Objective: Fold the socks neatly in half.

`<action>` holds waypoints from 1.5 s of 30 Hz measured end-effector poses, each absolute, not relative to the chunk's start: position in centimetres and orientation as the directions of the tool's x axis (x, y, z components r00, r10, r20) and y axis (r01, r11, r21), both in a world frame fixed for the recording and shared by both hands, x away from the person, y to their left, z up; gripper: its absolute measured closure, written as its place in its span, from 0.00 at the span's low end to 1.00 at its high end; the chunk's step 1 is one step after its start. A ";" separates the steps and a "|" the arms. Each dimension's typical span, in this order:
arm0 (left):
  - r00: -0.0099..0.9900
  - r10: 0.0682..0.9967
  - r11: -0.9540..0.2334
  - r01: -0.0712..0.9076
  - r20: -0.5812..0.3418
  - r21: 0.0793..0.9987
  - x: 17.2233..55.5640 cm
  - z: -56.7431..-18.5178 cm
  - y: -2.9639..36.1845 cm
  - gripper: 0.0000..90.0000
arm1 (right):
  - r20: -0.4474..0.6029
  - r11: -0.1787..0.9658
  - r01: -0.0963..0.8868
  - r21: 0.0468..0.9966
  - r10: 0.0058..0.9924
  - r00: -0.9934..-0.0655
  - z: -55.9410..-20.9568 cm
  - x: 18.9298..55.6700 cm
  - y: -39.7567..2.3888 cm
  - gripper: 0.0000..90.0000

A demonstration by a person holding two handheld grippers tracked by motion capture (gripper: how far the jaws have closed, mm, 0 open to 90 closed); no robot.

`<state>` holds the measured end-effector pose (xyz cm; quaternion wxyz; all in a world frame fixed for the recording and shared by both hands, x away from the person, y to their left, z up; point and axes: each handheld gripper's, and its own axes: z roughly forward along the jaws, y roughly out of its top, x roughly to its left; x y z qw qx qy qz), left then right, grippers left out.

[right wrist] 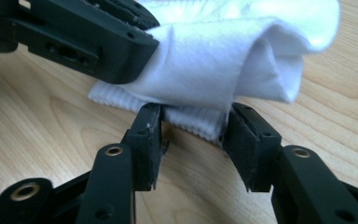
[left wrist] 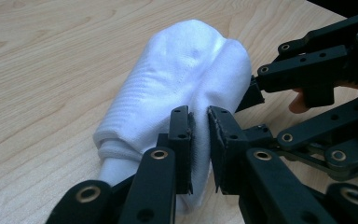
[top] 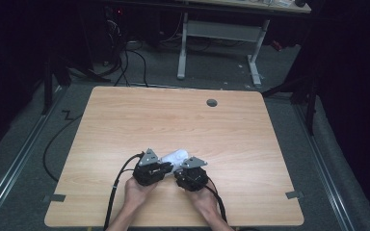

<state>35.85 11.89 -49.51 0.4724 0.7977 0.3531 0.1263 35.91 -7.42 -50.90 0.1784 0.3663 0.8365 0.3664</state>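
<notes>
- The rolled white sock (top: 175, 156) lies on the wooden surface (top: 183, 120), low and centre in the high view, long axis running lower left to upper right.
- Left tongs (left wrist: 199, 122): narrow, pinching a fold of the sock.
- Right tongs (right wrist: 193, 122): half open, straddling the sock's ribbed cuff edge.
- Both hands come in from the bottom edge, side by side.

The table (top: 125, 120) was pale wood-grain laminate, smooth with a soft sheen; the rolled sock (left wrist: 182, 79) was white knitted cloth, finely ribbed and matt; both grippers' jaws looked like matt black plastic with brass-coloured rivets; their pads (right wrist: 151, 140) seemed rubbery and scuffed.
</notes>
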 end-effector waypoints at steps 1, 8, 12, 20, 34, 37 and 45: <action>0.719 0.682 -0.304 0.444 -0.132 0.843 35.8 -49.5 11.9 0.87 | -0.027 0.463 0.484 0.743 0.743 -0.669 -50.9 35.8 -7.5 0.61; 0.718 0.682 -0.299 0.448 -0.140 0.843 35.6 -49.4 11.9 0.80 | 0.010 0.432 0.462 0.775 0.722 -0.692 -49.6 34.8 -9.6 0.64; 0.716 0.684 -0.298 0.450 -0.140 0.842 35.4 -49.2 12.0 0.74 | 0.038 0.414 0.450 0.791 0.701 -0.712 -48.4 34.7 -10.8 0.74; 0.727 0.673 -0.311 0.449 -0.140 0.838 35.0 -48.8 12.2 0.70 | 0.031 0.370 0.376 0.850 0.677 -0.735 -44.4 35.6 -11.5 0.86; 0.660 0.719 -0.180 0.478 -0.216 0.860 35.3 -46.9 12.6 0.67 | 0.014 0.463 0.420 0.780 0.658 -0.752 -46.8 37.0 -9.2 0.87; 0.626 0.752 -0.212 0.528 -0.207 0.823 35.6 -47.7 12.1 0.68 | 0.008 0.484 0.420 0.768 0.648 -0.761 -47.5 36.5 -9.1 0.85; 0.631 0.758 -0.261 0.526 -0.165 0.809 34.6 -48.9 12.4 0.69 | 0.014 0.500 0.422 0.756 0.633 -0.774 -48.6 36.2 -9.0 0.74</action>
